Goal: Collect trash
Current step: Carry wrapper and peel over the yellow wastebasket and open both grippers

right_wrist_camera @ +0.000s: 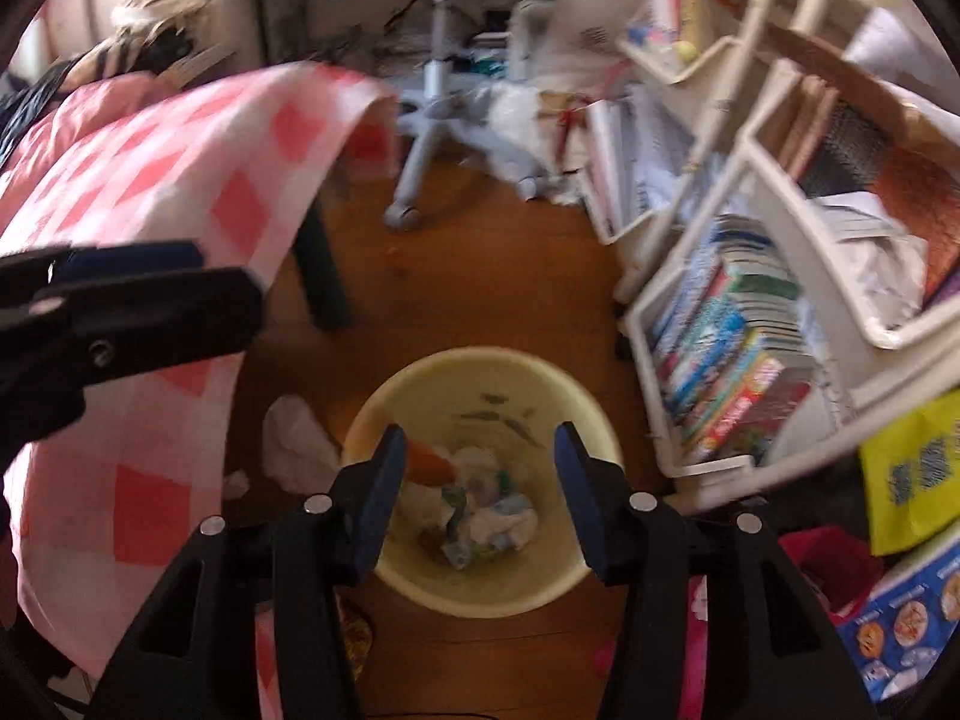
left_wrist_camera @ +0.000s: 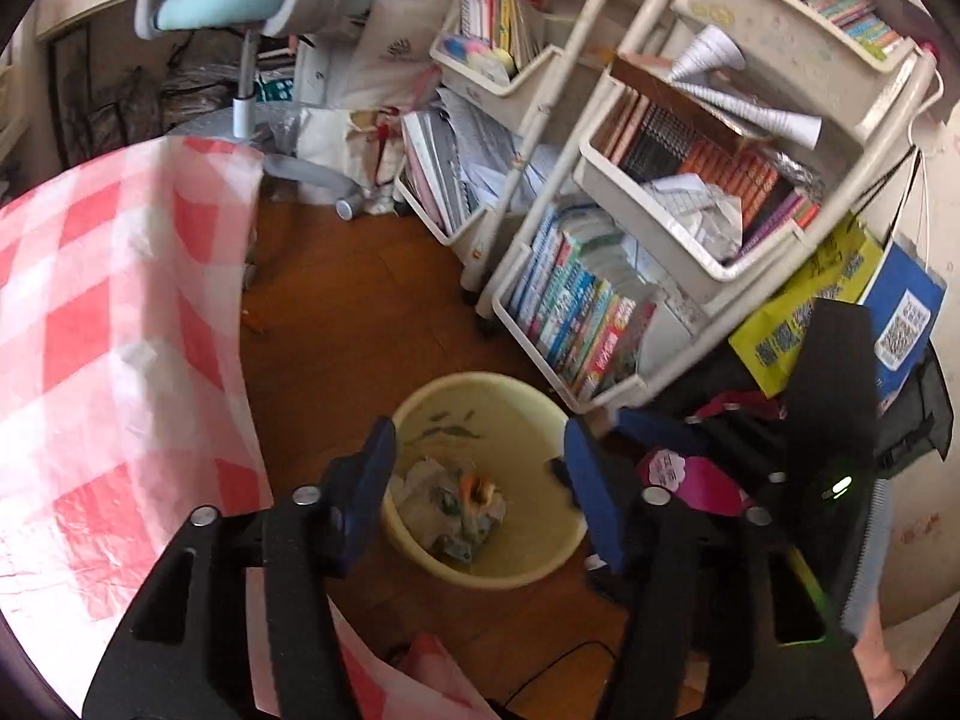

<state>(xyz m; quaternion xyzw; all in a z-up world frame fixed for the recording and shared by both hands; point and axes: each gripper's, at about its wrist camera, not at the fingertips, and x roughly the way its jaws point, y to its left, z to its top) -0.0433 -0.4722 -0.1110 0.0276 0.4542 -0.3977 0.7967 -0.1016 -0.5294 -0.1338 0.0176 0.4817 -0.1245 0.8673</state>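
Observation:
A pale yellow waste bin (left_wrist_camera: 540,414) stands on the wooden floor and holds crumpled paper and wrappers (left_wrist_camera: 450,504). My left gripper (left_wrist_camera: 480,456) is open and empty, above the bin. In the right wrist view the same bin (right_wrist_camera: 576,396) holds crumpled trash (right_wrist_camera: 480,510). My right gripper (right_wrist_camera: 474,462) is open and empty, above the bin's mouth. A crumpled white paper (right_wrist_camera: 297,444) lies on the floor just left of the bin. The left gripper's body (right_wrist_camera: 120,312) shows at the left of the right wrist view.
A table with a pink checked cloth (left_wrist_camera: 108,330) stands left of the bin. Cream trolley shelves full of books (left_wrist_camera: 660,210) stand to the right. A desk chair (left_wrist_camera: 240,12) is at the back. Bags and a yellow box (left_wrist_camera: 804,306) lie at the right.

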